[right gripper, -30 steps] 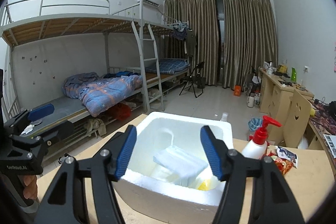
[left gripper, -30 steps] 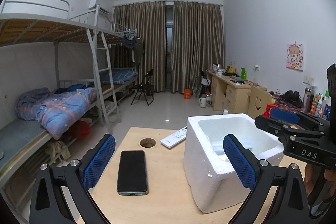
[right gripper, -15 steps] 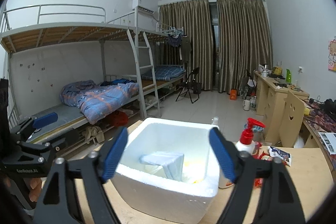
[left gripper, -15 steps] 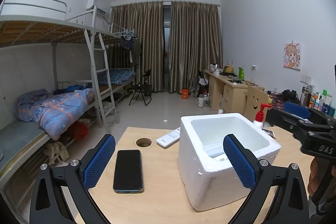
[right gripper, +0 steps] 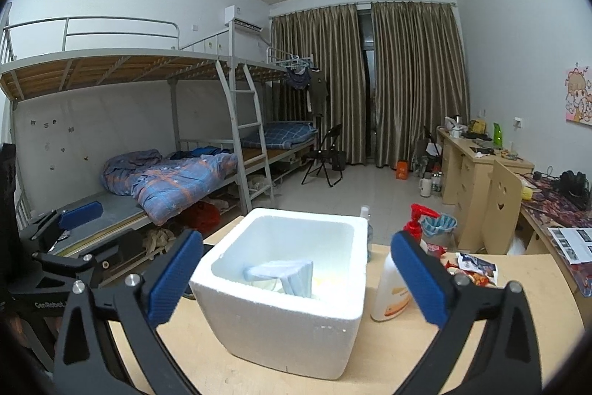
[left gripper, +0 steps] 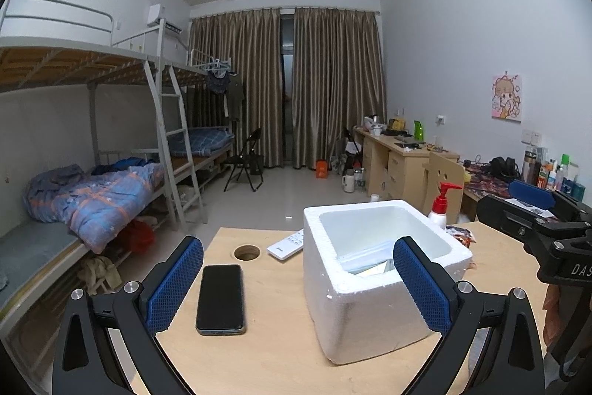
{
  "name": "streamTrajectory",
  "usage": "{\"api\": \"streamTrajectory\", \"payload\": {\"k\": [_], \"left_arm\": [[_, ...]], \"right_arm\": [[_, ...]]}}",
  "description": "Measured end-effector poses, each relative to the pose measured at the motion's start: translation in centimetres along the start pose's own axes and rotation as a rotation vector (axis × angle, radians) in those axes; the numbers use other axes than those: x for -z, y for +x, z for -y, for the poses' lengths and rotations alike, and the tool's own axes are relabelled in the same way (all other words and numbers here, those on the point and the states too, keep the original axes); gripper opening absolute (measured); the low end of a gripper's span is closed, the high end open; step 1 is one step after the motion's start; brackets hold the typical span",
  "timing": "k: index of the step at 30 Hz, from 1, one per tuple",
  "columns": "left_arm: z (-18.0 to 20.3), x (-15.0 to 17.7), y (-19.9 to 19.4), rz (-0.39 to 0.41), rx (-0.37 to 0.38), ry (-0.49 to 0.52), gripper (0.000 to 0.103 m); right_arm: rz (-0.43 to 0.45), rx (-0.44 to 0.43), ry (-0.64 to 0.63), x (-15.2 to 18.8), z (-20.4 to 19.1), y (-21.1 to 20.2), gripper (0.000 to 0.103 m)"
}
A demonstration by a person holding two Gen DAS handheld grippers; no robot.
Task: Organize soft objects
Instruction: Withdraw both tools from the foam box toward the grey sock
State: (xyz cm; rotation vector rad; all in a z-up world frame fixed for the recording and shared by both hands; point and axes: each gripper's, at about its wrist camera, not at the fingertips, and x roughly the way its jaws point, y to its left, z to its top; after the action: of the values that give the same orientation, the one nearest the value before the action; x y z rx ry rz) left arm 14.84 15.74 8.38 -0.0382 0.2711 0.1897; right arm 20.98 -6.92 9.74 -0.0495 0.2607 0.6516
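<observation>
A white foam box [right gripper: 285,287] stands on the wooden table [right gripper: 499,321]. Inside it lies a pale blue soft packet [right gripper: 285,274] over something yellowish; the box also shows in the left wrist view [left gripper: 373,280], with the packet's edge [left gripper: 366,258] visible. My right gripper [right gripper: 296,278] is open and empty, held back from the box with its blue pads either side of it. My left gripper [left gripper: 298,282] is open and empty, above the table to the left of the box. The right gripper's body [left gripper: 536,228] shows at the right of the left wrist view.
A black phone [left gripper: 221,298], a round cable hole [left gripper: 247,251] and a white remote [left gripper: 286,244] lie left of the box. A red-pump bottle [right gripper: 401,276] and snack packets [right gripper: 473,267] stand right of it. Bunk beds, desks and chairs fill the room behind.
Both grippers have drawn back and up from the box. The right gripper has opened wider, and the blue packet now lies in the box, shifted and more upright.
</observation>
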Motion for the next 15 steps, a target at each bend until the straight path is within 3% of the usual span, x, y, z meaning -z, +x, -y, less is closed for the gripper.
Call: {"api": "streamTrajectory", "payload": {"k": [15], "left_arm": [[2.1,0.0,-4.0,0.03,0.017,0.017,0.103]], "right_arm": [[0.039,0.026,-0.014,0.6,-0.4,-4.1,0.103]]}}
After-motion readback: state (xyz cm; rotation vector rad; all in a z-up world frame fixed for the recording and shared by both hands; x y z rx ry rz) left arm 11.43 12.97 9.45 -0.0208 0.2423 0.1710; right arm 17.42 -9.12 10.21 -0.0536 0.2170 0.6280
